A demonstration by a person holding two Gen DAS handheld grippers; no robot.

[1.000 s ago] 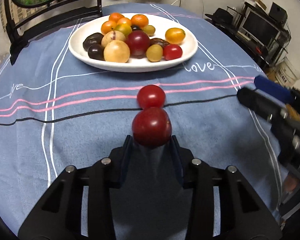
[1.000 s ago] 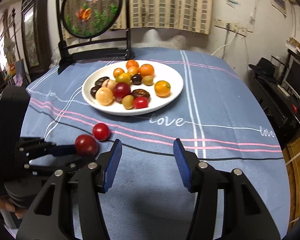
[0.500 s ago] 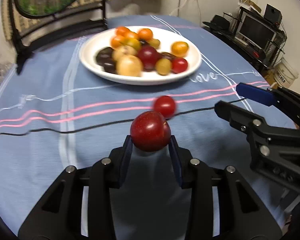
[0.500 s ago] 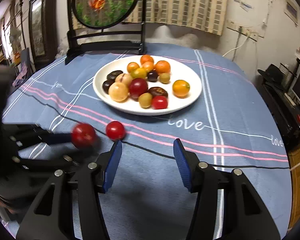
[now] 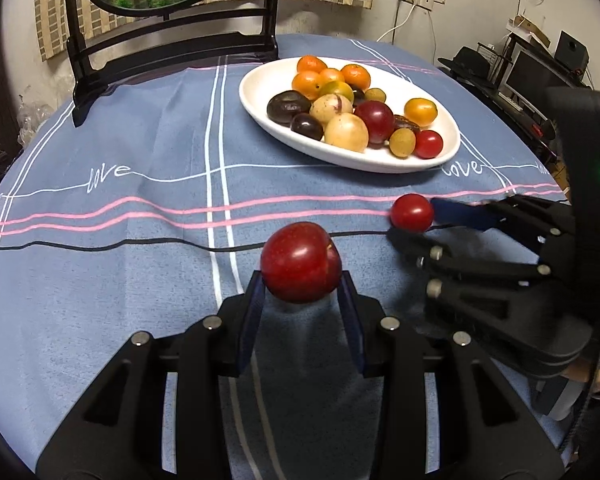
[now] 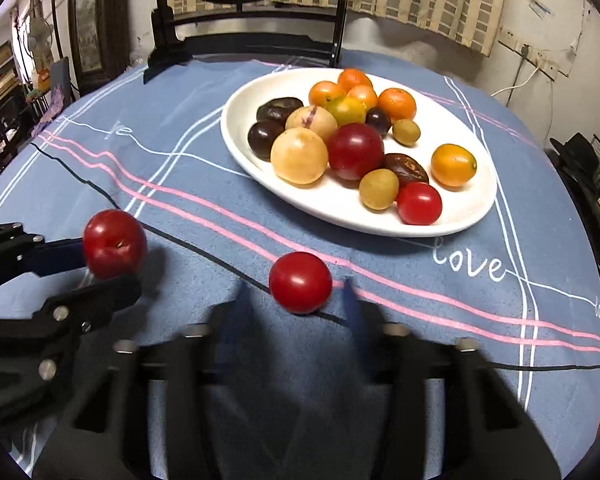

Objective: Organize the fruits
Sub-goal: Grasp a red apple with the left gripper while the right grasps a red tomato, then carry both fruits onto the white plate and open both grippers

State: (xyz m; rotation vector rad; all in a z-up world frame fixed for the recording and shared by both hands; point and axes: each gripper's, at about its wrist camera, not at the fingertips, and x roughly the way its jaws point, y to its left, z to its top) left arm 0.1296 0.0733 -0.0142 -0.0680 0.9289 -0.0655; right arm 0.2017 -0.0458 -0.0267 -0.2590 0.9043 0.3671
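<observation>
My left gripper [image 5: 300, 292] is shut on a dark red plum [image 5: 300, 262] and holds it above the blue tablecloth; it also shows in the right wrist view [image 6: 115, 243]. A small red tomato [image 6: 300, 282] lies on the cloth between the open fingers of my right gripper [image 6: 296, 298], whose fingers are blurred. In the left wrist view the tomato [image 5: 412, 213] sits at the right gripper's fingertips [image 5: 410, 224]. A white oval plate [image 6: 472, 216] beyond holds several fruits: orange, yellow, red and dark purple.
A black stand with a round painted screen [image 5: 172, 40] stands at the table's far edge. A desk with a monitor [image 5: 540, 76] is off the right side. The blue cloth [image 5: 120, 140] covers the round table.
My left gripper has swung left with the plum. My right gripper has moved in toward the loose tomato, which now lies between its fingers, and its jaws have narrowed.
</observation>
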